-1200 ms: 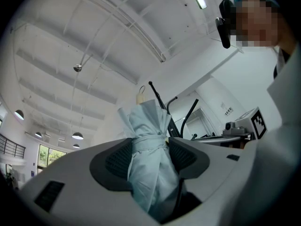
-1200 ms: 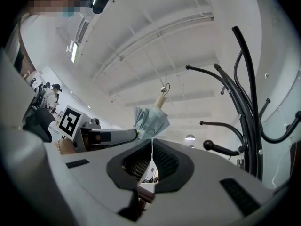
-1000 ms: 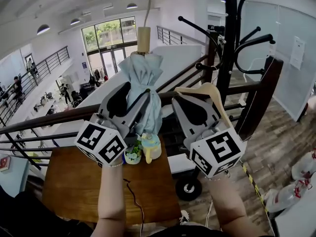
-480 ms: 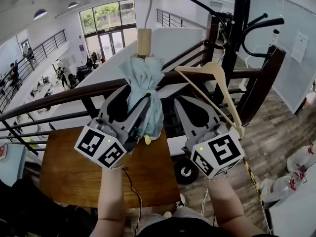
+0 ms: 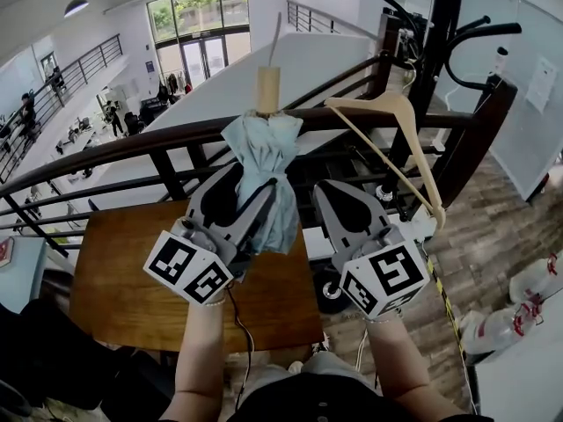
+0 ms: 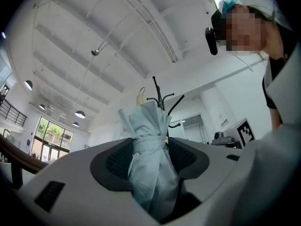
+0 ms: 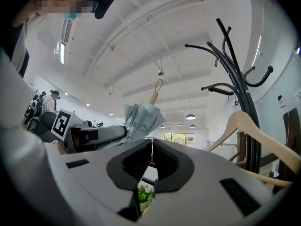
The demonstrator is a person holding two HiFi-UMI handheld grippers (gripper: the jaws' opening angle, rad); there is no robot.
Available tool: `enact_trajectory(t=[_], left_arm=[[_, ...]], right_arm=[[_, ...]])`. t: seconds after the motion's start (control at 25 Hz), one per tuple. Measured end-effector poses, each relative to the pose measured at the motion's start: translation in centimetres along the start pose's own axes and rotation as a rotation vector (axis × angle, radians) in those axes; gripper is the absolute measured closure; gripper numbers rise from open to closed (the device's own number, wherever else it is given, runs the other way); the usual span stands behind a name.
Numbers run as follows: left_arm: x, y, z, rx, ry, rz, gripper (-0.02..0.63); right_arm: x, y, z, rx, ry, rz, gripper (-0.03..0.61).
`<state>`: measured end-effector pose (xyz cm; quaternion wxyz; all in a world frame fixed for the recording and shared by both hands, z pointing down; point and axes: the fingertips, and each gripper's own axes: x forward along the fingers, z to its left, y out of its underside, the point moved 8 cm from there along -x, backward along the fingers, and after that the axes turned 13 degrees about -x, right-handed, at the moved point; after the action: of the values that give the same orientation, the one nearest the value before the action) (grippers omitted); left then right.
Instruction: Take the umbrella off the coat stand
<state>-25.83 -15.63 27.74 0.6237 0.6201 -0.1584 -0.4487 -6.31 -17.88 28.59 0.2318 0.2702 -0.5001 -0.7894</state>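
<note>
A folded pale blue umbrella [image 5: 264, 161] with a wooden handle [image 5: 268, 90] stands upright between the jaws of my left gripper [image 5: 251, 178], which is shut on its strapped middle. In the left gripper view the umbrella [image 6: 150, 126] fills the gap of the left gripper [image 6: 150, 147]. The black coat stand [image 5: 435, 51] rises at the upper right, apart from the umbrella. My right gripper [image 5: 352, 196] is level beside the left one. Its jaws [image 7: 151, 149] are closed together with nothing seen between them. The umbrella [image 7: 141, 117] shows to its left.
A wooden hanger [image 5: 396, 121] hangs by the coat stand, its lower end close to my right gripper. A dark railing [image 5: 132, 148] crosses behind both grippers. A wooden table [image 5: 132, 297] lies below left. White bottles [image 5: 537, 288] stand on the floor at right.
Both grippers have come down, the left one bringing the umbrella with it. The umbrella's handle now sits lower against the railing and the coat stand's hooks.
</note>
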Motion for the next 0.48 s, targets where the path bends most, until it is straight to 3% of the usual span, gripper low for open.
enact_trajectory(t=[0.24,0.48], left_arm=[[-1.1,1.4,0.0,-0.071,-0.013,-0.01,0.368],[-1.5,1.5,-0.1,-0.074,-0.013,-0.02,0.374]], right_arm=[[-0.3,0.4,0.5,0.007,0.0,0.02,0.551],[-0.4,0.3,0.9,0.004,-0.014,0.015,0.551]])
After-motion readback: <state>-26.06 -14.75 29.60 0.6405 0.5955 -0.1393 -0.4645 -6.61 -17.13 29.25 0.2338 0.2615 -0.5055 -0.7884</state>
